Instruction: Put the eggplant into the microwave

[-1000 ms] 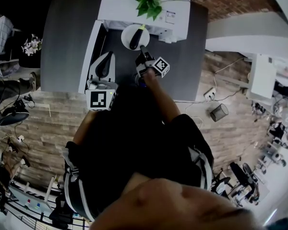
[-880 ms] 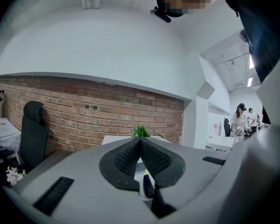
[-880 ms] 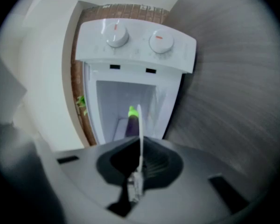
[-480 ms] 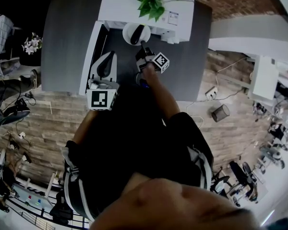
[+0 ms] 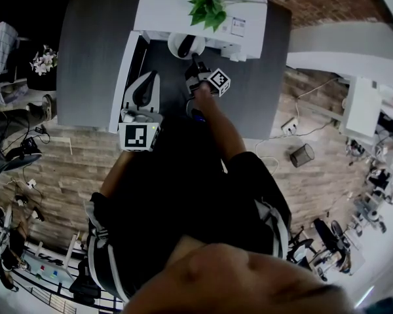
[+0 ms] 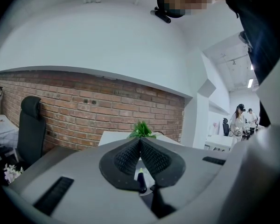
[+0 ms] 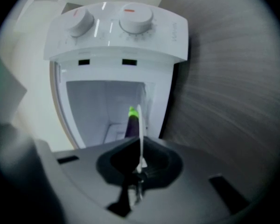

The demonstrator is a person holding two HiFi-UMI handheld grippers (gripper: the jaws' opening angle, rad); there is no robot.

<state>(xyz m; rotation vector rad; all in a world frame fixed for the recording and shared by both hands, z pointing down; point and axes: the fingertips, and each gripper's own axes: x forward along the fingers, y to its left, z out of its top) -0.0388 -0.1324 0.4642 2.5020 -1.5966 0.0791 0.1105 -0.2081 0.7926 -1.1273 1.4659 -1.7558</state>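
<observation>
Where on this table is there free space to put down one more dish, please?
Bare table lies left of the open microwave door and right of the right hand-held gripper. Before the microwave opening it is crowded: the left hand-held gripper, the plate, the eggplant.

I can read no word, brand or number anywhere. In the head view the microwave (image 5: 177,5) carries a small sticker (image 5: 234,25), its print too small to read. In the right gripper view, a faint line of print (image 7: 171,29) runs beside the 2 dials (image 7: 136,17) on the control panel (image 7: 116,41), too blurred to make out. The cubes on my left gripper (image 5: 138,136) and right gripper (image 5: 217,82) show only black-and-white square markers.
</observation>
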